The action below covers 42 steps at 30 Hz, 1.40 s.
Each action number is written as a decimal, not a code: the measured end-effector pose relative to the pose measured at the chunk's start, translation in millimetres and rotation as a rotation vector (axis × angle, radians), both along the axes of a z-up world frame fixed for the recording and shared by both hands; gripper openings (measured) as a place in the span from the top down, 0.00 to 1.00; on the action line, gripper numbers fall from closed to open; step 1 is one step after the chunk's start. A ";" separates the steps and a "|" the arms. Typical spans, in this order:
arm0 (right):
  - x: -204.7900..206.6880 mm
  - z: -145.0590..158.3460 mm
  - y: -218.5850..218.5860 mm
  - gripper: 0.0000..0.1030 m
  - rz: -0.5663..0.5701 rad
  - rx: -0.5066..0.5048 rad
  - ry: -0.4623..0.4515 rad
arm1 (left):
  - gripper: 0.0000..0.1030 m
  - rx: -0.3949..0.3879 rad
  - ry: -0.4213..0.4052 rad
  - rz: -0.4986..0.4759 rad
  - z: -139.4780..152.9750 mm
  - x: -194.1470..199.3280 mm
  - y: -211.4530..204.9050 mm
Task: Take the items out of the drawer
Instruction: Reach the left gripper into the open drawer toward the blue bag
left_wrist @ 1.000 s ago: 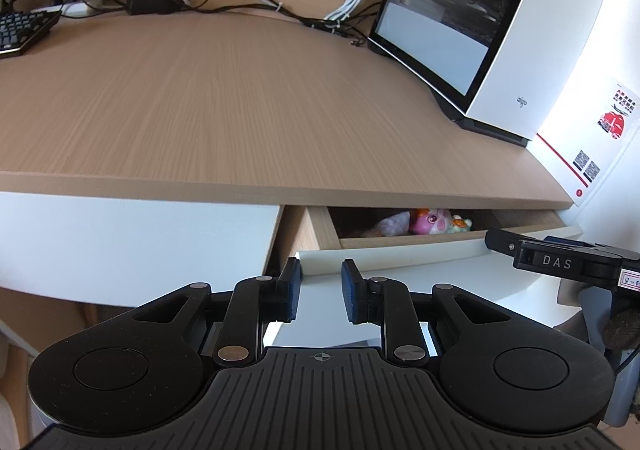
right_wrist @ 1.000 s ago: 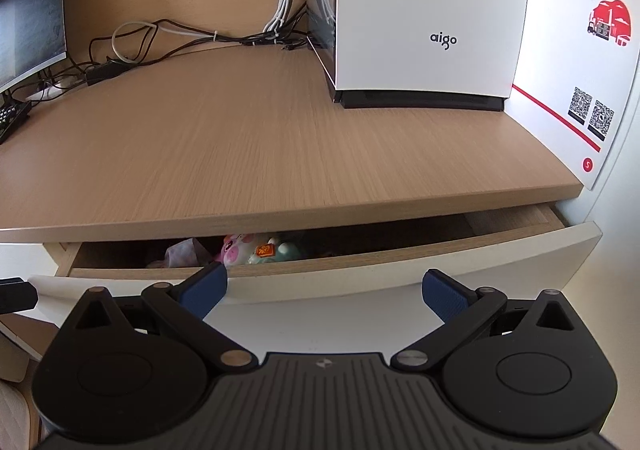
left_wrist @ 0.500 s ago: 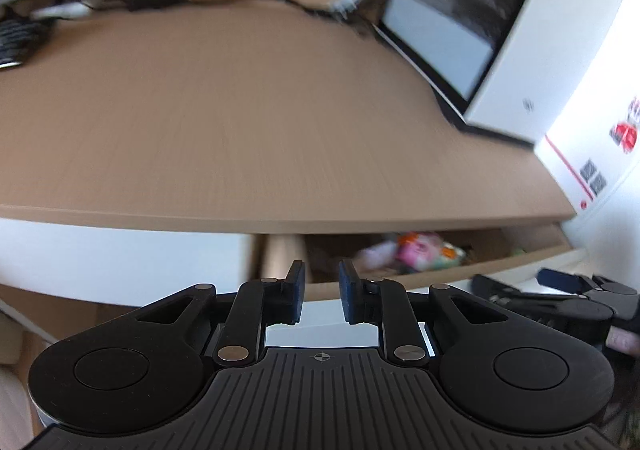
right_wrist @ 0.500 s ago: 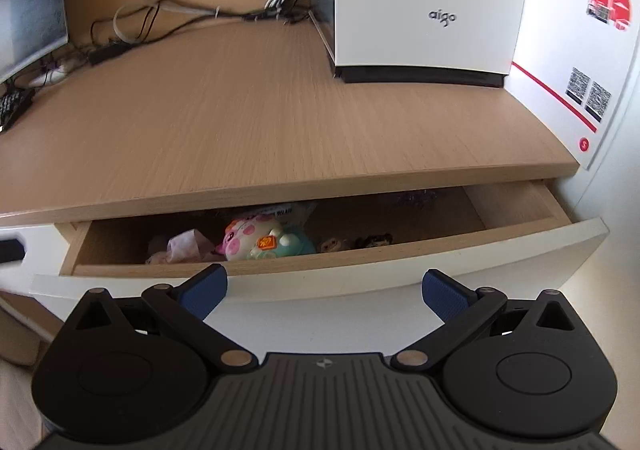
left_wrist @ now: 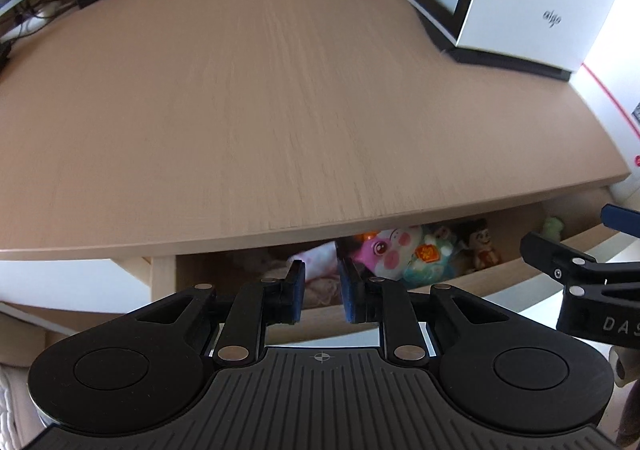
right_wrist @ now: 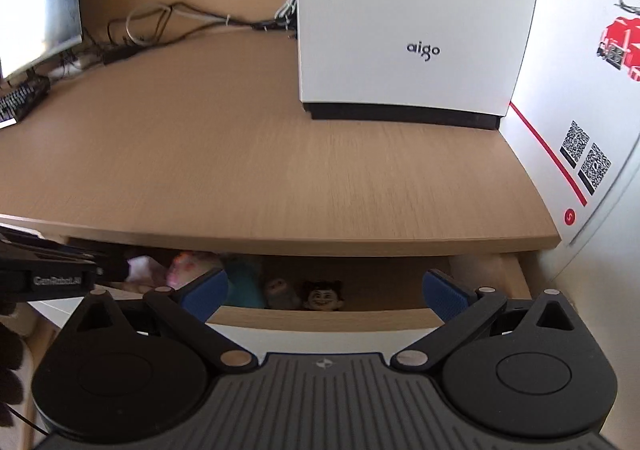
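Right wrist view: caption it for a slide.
Open right gripper faces the open drawer of toys under the desk.

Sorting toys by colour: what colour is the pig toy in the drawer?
Pink pig toy, clearest in the left wrist view.

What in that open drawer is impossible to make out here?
- Drawer back: both views, hidden under the desk top.
- Pale pink item: left view, behind the left tool.
- Pink toy: right view, blurred, partly behind the right tool.
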State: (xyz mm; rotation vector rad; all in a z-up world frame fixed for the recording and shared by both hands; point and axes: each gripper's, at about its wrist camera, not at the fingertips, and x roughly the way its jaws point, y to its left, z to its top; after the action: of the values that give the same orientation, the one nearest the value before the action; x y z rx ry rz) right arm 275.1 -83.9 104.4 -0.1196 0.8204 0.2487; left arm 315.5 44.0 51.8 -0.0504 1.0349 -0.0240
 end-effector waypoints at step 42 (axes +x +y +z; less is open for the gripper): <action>-93.2 -32.5 -61.3 0.00 0.094 0.058 0.475 | 0.80 0.067 0.020 -0.194 37.5 -104.7 -17.2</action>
State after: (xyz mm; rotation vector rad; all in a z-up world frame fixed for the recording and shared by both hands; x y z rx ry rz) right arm 181.9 -145.2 71.9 -0.0436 1.2802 0.3981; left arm 210.9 26.8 89.3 0.1111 1.0570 -0.1649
